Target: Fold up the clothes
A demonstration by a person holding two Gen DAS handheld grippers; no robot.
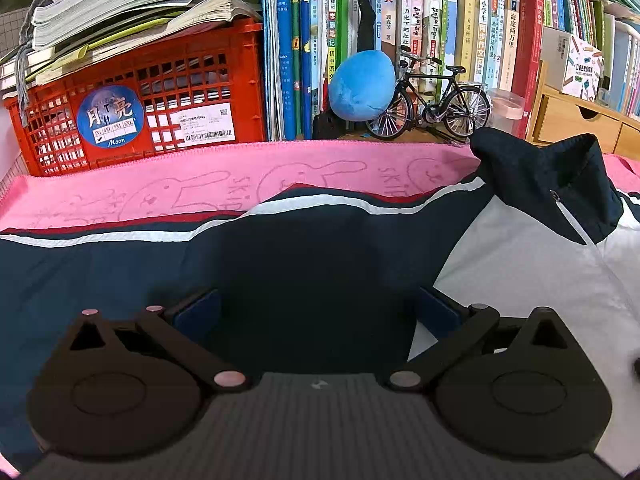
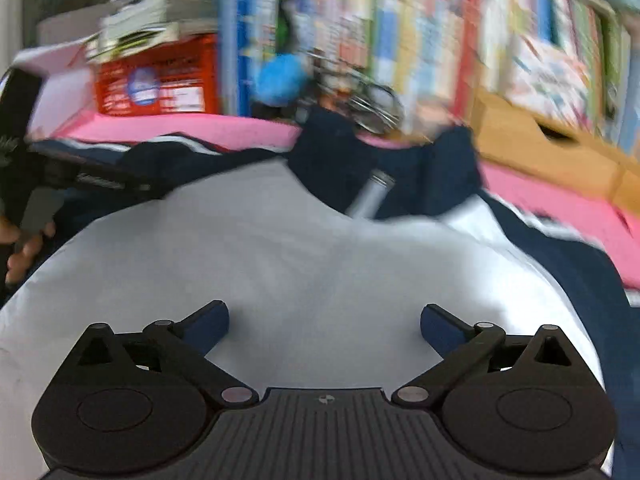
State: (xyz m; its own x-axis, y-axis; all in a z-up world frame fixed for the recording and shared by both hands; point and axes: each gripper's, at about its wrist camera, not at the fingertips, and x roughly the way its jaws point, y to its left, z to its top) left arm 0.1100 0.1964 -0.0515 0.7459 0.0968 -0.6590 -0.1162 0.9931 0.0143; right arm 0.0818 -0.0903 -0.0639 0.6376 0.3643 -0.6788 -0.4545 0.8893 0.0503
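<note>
Jacket (image 1: pixel 280 264): one, navy and white with red and white stripes, spread flat on one pink towel (image 1: pixel 200 176), collar (image 1: pixel 560 184) standing up at the far side. Grippers: two. Your left gripper (image 1: pixel 316 312) hangs over the navy sleeve, jaws wide, nothing between them. Your right gripper (image 2: pixel 324 320) hangs over the white panel, jaws at their widest, likewise empty. Behind the towel: one red crate (image 1: pixel 152 96) under stacked booklets, one blue plush ball (image 1: pixel 362 84), one model bicycle (image 1: pixel 436 100), one wooden drawer box (image 1: pixel 576 120). Books on the shelves too many to count. Right view is smeared by motion; your hand (image 2: pixel 20 248) is cut off at its left edge, and a grey tube-like shape near the collar cannot be identified.
</note>
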